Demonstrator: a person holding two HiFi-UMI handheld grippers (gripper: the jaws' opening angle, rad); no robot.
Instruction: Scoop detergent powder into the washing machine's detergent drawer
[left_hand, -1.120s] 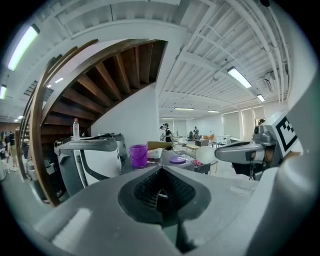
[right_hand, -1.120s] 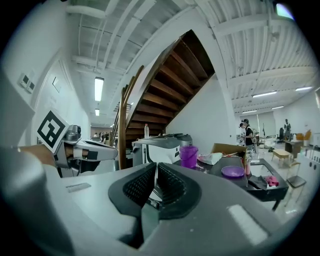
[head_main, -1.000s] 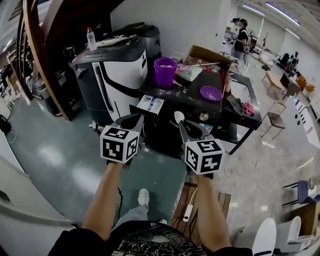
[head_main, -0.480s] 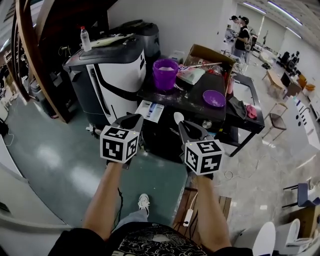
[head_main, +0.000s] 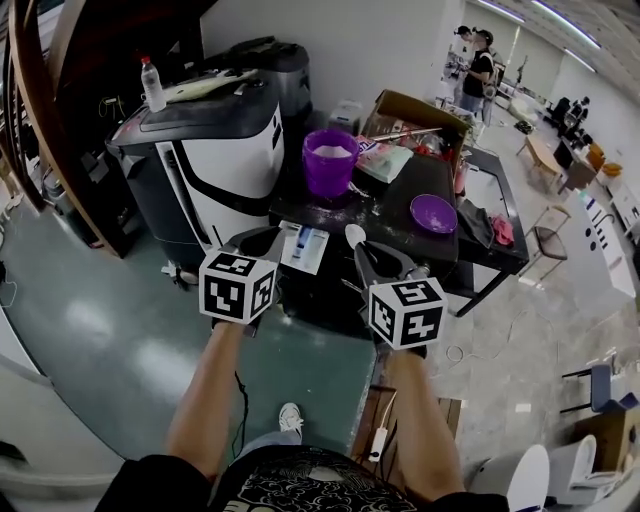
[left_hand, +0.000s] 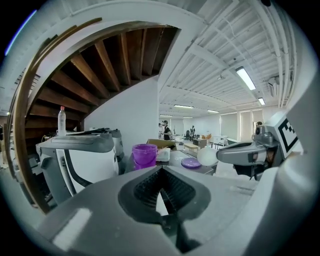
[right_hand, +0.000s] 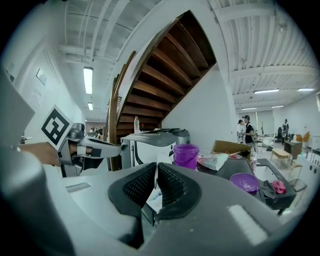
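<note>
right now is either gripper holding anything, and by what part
The right gripper pinches a white scoop by its handle, bowl poking past the jaws. The left gripper is shut on nothing.

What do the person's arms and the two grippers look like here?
The left gripper and right gripper each have a dark grey tapering claw with ribbed black pads and a white cube printed with black square markers. The forearms are bare; the person wears a black top with a white pattern.

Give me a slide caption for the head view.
Right gripper holds a white scoop near the open detergent drawer.
</note>
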